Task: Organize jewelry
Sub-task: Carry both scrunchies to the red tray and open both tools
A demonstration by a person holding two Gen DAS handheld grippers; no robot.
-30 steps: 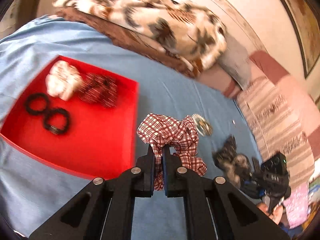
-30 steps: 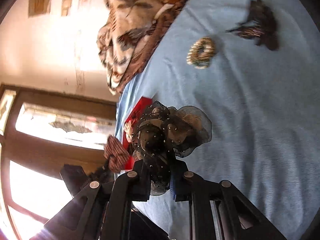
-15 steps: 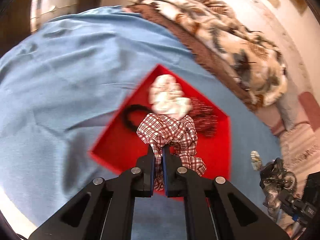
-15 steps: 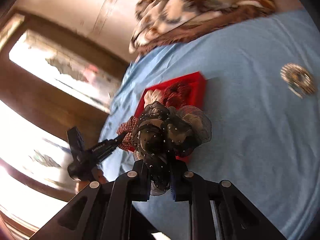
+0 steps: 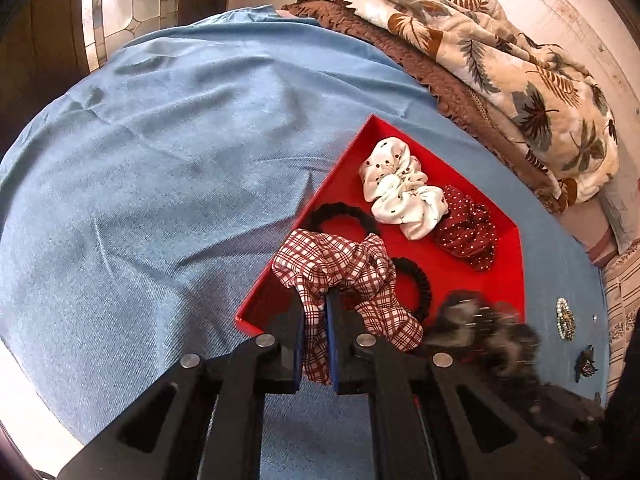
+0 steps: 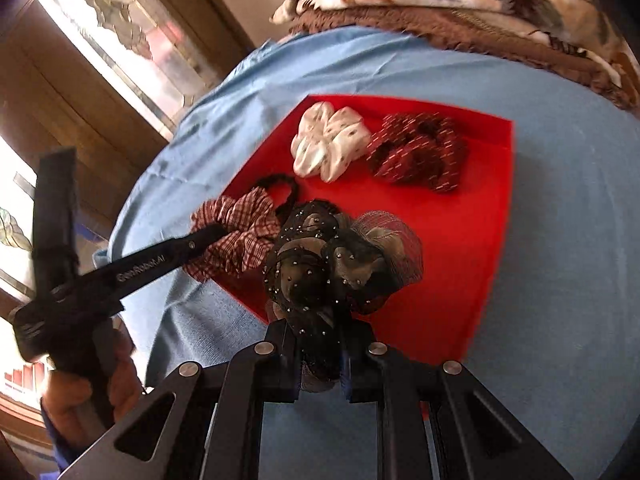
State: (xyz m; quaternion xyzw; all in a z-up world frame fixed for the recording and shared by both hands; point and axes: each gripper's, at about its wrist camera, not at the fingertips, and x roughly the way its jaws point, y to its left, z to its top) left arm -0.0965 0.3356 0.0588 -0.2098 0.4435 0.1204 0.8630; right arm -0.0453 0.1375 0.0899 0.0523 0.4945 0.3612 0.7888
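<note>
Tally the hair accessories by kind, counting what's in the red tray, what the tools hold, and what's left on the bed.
Fabric scrunchies: 4, namely white spotted, dark red dotted, plaid in the left tool, black mesh in the right tool
Black elastic hair ties: 2
Small pieces left on the blue sheet: 2
Total: 8

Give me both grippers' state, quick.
Left gripper: shut on the plaid scrunchie.
Right gripper: shut on the black mesh scrunchie.
</note>
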